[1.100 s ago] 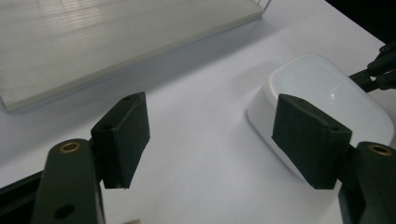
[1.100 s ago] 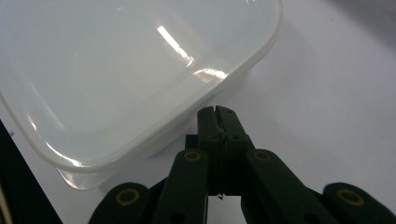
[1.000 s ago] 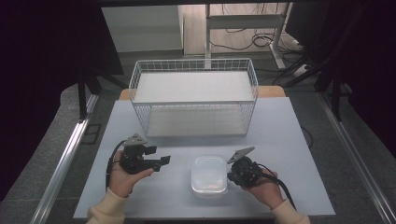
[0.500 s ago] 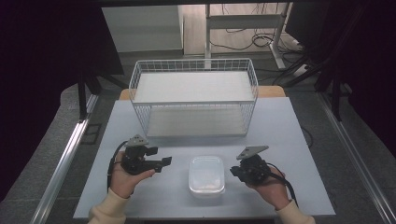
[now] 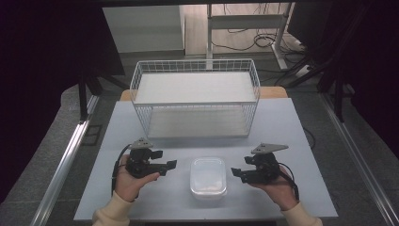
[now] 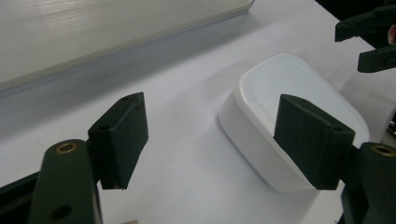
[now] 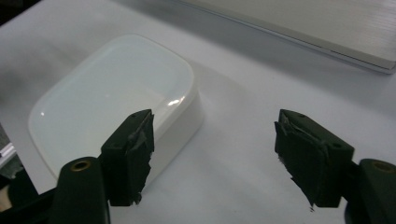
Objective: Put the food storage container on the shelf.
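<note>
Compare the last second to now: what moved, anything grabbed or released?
The right gripper drew back to the person's right, away from the white lidded container, which it had been close against; a clear gap of table now separates them. Its jaws stand open with nothing between them, as do those of the left gripper. Nothing was taken hold of. The left gripper, the container and the wire basket stayed put.

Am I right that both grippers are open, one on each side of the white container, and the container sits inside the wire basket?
Not quite. The white container sits on the table in front of the wire basket, not inside it, as the high view shows. The rest holds: left gripper and right gripper are open, flanking it.
</note>
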{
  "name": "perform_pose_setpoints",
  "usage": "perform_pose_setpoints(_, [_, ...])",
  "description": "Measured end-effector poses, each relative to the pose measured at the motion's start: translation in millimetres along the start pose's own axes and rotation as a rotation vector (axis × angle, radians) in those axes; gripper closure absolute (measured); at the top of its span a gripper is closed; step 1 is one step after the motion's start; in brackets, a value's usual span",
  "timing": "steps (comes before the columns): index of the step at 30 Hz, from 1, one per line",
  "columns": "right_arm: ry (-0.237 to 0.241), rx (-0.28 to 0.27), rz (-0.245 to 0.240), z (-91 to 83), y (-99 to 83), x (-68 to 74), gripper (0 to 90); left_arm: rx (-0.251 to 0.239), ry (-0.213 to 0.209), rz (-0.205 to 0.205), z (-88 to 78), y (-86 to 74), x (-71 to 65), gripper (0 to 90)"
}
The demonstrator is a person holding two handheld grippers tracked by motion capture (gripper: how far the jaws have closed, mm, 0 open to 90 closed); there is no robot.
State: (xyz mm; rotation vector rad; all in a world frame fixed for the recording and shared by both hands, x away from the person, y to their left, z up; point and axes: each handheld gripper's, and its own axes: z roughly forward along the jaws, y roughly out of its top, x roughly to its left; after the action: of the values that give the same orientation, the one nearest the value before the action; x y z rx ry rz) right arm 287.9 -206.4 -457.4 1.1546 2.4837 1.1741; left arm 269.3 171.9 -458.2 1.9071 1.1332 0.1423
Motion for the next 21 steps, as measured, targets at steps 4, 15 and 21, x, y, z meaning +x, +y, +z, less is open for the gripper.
perform_pose_setpoints(4, [0.017,-0.021,0.021,-0.8,0.7,1.4,25.6,-0.002,-0.016,-0.017,3.0,0.4,-2.5,23.9])
perform_pose_setpoints(15, [0.079,-0.014,0.071,6.1,-0.7,10.1,25.1,0.013,-0.096,-0.093,14.2,-1.4,-7.4,23.0])
perform_pose_setpoints(21, [0.118,-0.019,0.118,10.0,-2.0,10.2,25.4,0.034,-0.14,-0.122,24.1,-2.6,-12.2,22.7])
